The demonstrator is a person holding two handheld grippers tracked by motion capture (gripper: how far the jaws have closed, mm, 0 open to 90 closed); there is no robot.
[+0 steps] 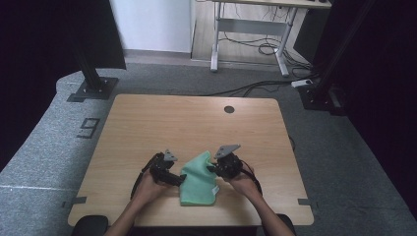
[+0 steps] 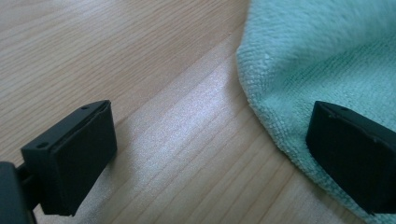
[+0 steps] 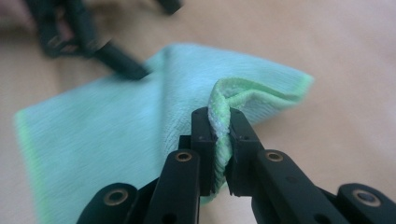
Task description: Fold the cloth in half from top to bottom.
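Observation:
A mint green cloth (image 1: 199,179) lies on the wooden table (image 1: 162,123) near its front edge, between my two hands. My right gripper (image 1: 214,168) is shut on the cloth's right edge; in the right gripper view the pinched hem (image 3: 220,122) bunches up between the jaws and a corner is lifted off the table. My left gripper (image 1: 183,180) rests at the cloth's left edge with its jaws open. In the left gripper view one jaw sits on bare wood and the other over the cloth (image 2: 322,60), with its rounded edge between them.
A round cable hole (image 1: 229,109) sits near the table's far edge. Beyond the table are a black stand base (image 1: 93,88), a white desk frame (image 1: 246,34) and cables on the grey carpet.

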